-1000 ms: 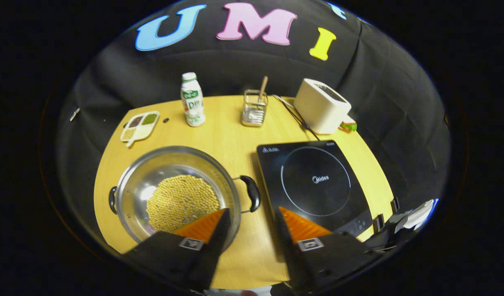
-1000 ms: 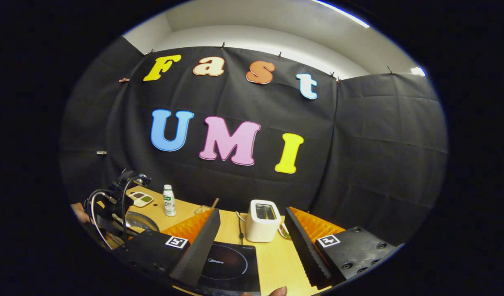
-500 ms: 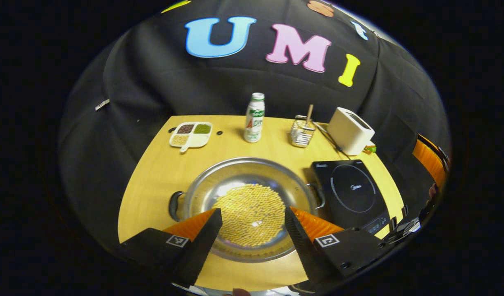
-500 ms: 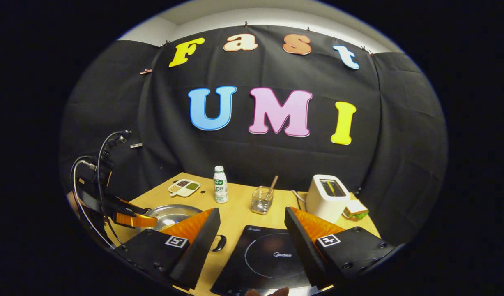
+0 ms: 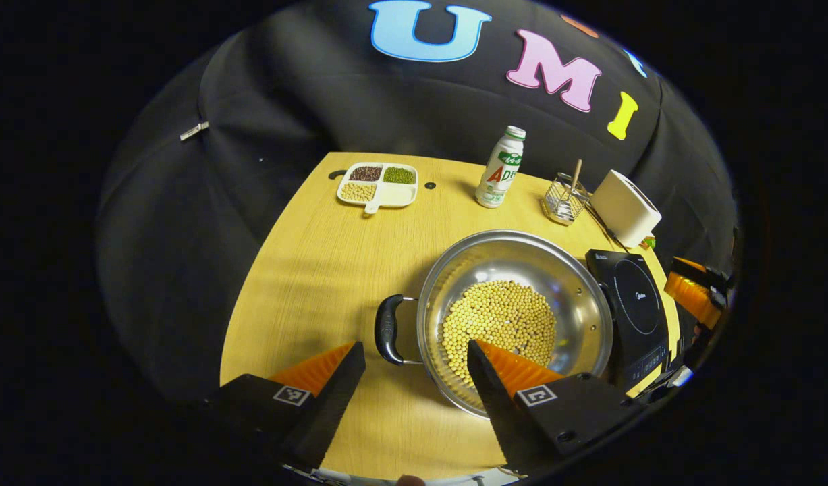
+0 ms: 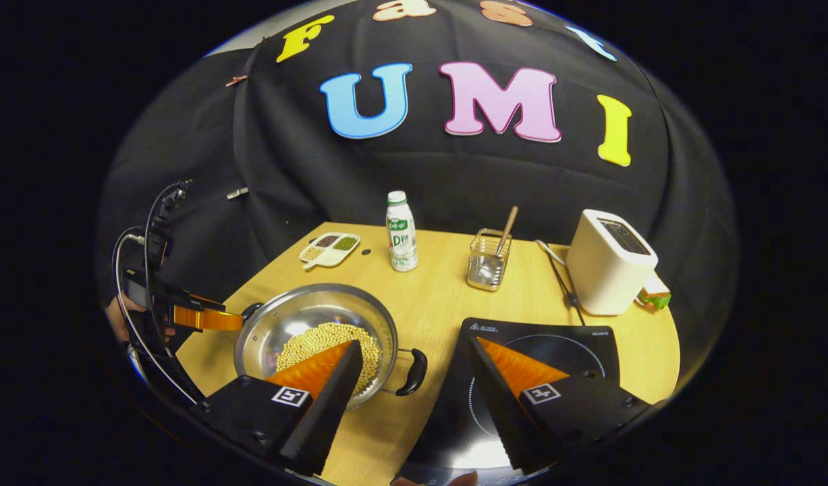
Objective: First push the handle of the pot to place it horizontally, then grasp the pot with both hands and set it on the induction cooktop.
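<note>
Compared with the earlier frame, the left hand-held gripper has shifted leftward, so its spread, empty fingers now frame the pot's black left handle. The right hand-held gripper, also wide apart and empty, has tilted down toward the black right handle. The round, shiny steel pot, holding small yellow beans, rests on the wood-grain bench just beside the flat, glossy black induction cooktop.

A staged kitchen booth: a round wooden table at centre, black cloth wall behind; a white toaster at right, a black induction cooktop lower right.
</note>
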Demonstrator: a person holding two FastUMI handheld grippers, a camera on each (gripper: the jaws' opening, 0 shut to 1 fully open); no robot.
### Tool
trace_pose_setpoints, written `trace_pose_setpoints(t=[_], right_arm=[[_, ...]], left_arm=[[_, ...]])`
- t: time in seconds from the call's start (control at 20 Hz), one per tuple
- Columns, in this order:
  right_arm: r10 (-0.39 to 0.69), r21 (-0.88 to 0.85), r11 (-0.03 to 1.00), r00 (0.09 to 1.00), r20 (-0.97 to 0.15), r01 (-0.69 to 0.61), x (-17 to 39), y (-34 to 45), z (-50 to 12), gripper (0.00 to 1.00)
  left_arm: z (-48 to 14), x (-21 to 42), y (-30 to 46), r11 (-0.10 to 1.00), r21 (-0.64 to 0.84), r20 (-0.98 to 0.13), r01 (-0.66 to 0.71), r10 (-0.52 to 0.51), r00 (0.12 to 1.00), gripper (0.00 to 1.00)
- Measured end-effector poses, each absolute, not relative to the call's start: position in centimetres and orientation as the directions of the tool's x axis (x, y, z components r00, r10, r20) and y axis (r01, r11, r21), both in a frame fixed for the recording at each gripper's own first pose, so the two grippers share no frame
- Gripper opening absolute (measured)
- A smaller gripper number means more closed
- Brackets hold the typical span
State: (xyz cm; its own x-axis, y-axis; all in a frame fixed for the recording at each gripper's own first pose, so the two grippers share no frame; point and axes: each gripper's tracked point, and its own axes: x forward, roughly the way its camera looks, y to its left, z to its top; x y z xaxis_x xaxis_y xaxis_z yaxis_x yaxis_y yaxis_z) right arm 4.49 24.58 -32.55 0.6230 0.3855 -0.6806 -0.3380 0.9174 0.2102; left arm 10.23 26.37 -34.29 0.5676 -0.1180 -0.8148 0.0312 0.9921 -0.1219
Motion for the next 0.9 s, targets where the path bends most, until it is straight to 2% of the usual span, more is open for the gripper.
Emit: trace_pose_setpoints(t=[0.05,0.3,0.4,0.6,0.65,0.7,0.75,0.8,0.85,0.9], right_arm=[[0.392,0.226,0.914,0.590,-0.706,-0.336,4.4,25.3,-33.8,0.96],[0.384,0.255,0.915,0.485,-0.786,-0.312,4.6,27.2,-38.3,0.99],[0.378,0.263,0.917,0.447,-0.811,-0.299,4.4,27.6,-39.9,0.96],[0.342,0.235,0.928,0.406,-0.847,-0.290,4.3,27.9,-42.5,0.93],[0.335,0.230,0.929,0.397,-0.855,-0.290,4.3,28.0,-43.1,0.84],[0.322,0.219,0.933,0.392,-0.862,-0.285,4.2,27.9,-43.7,0.84],[0.316,0.217,0.935,0.378,-0.870,-0.282,4.1,28.0,-44.3,0.76],[0.308,0.217,0.939,0.369,-0.877,-0.268,4.1,28.1,-44.9,0.72],[0.305,0.221,0.940,0.354,-0.884,-0.258,3.9,28.2,-45.1,0.70],[0.301,0.224,0.943,0.345,-0.889,-0.247,3.8,28.1,-45.2,0.70]], left_arm=[[-35.4,10.7,26.6,0.991,-0.128,-0.825,0.028,-0.122,0.551,0.95],[-39.6,12.6,26.7,0.988,-0.153,-0.868,0.016,-0.142,0.477,0.94],[-40.5,13.6,26.8,0.989,-0.151,-0.870,0.011,-0.138,0.473,0.92],[-41.0,14.6,26.7,0.990,-0.135,-0.870,0.027,-0.132,0.476,0.73],[-41.0,14.9,26.5,0.990,-0.136,-0.866,0.036,-0.137,0.481,0.71],[-41.1,15.1,26.3,0.990,-0.135,-0.863,0.043,-0.139,0.486,0.70],[-41.2,15.2,26.4,0.990,-0.130,-0.864,0.046,-0.136,0.484,0.66],[-41.3,15.4,26.4,0.991,-0.128,-0.862,0.051,-0.136,0.488,0.63],[-41.3,15.4,26.5,0.990,-0.125,-0.862,0.057,-0.137,0.487,0.67],[-41.3,15.4,26.5,0.991,-0.123,-0.863,0.059,-0.136,0.487,0.65]])
